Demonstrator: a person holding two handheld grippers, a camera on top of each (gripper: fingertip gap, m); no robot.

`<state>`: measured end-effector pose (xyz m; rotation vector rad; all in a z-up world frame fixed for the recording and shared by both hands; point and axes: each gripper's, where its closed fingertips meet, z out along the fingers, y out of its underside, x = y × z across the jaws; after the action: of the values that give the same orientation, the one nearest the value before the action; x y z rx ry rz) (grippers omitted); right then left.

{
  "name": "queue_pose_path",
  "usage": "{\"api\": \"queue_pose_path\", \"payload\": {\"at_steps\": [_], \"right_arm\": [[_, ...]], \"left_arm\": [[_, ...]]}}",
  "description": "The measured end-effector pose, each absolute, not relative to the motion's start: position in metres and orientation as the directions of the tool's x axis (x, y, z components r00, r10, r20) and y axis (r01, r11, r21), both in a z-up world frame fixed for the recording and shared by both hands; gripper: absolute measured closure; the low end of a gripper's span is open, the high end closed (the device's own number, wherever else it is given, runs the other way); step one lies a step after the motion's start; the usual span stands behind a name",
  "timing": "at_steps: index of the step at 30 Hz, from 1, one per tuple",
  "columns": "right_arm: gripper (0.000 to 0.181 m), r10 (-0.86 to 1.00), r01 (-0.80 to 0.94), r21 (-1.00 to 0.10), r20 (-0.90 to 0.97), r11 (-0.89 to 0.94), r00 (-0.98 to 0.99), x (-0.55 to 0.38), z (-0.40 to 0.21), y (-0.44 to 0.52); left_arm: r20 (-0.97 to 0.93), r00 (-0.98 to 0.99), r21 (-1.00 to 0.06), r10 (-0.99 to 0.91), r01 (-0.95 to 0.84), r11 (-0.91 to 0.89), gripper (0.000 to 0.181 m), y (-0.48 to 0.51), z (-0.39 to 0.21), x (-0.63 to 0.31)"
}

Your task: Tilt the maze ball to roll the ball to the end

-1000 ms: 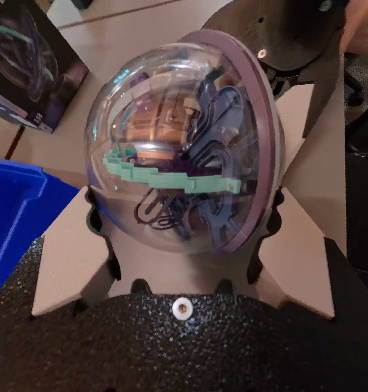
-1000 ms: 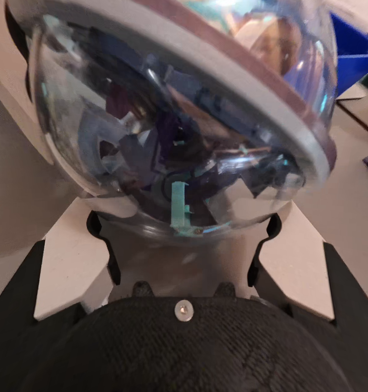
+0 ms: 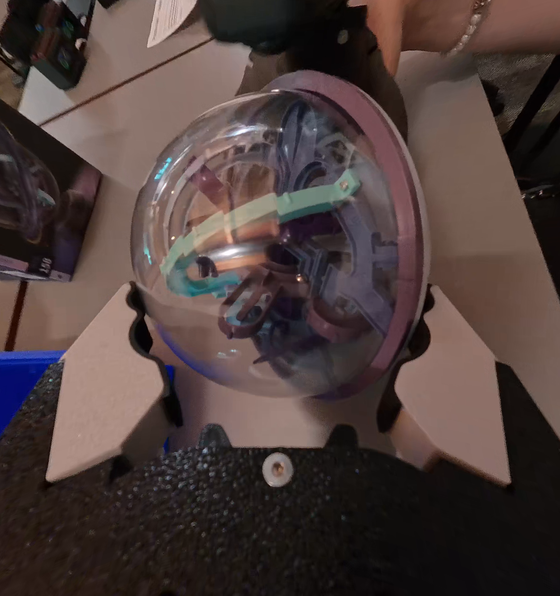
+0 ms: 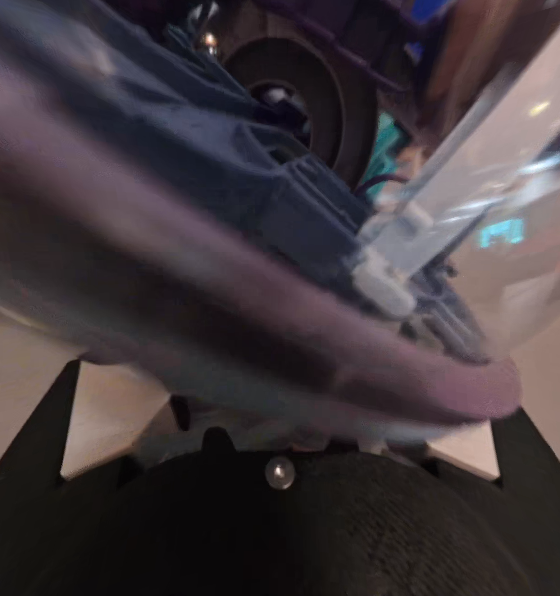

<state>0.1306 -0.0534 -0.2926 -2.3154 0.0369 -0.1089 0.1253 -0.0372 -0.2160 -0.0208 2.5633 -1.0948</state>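
The maze ball (image 3: 277,238) is sitting between the spread fingers of the left gripper (image 3: 280,325), both pads pressing against its clear shell, above the pale table (image 3: 162,106). The left wrist view is showing what the other cannot: the mint track (image 3: 256,211) arching across the sphere, the purple ring (image 3: 401,206) tilted to the ball's right, a blue bin (image 3: 10,396) off to the ball's left, a dark box (image 3: 30,200) beyond that, and a hand (image 3: 411,29) behind the ball. The right wrist view is pressing in blurred and close, the purple ring (image 4: 272,306) filling the frame and a small steel ball (image 4: 210,40) glinting inside. The right gripper (image 4: 280,416) is cradling the ball, fingers wide against it.
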Motion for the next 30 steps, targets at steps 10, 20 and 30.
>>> {"api": "queue_pose_path", "payload": {"at_steps": [10,20,30], "right_arm": [[0.024,-0.164,0.153,-0.828,0.282,-0.539,0.945,0.138,-0.259,-0.06],[0.043,-0.114,0.081,-0.78,0.192,-0.62,0.975,0.14,-0.277,-0.072],[0.063,0.003,0.054,-0.743,0.069,-0.667,0.998,0.125,-0.29,-0.065]], "left_arm": [[-0.246,-0.948,-0.647,-0.202,0.005,0.762,0.024,-0.032,-0.225,0.12],[-0.361,-0.926,-0.733,-0.109,0.21,0.646,0.024,-0.057,-0.206,0.121],[-0.409,-0.912,-0.686,-0.026,0.289,0.667,0.023,-0.056,-0.203,0.115]]}}
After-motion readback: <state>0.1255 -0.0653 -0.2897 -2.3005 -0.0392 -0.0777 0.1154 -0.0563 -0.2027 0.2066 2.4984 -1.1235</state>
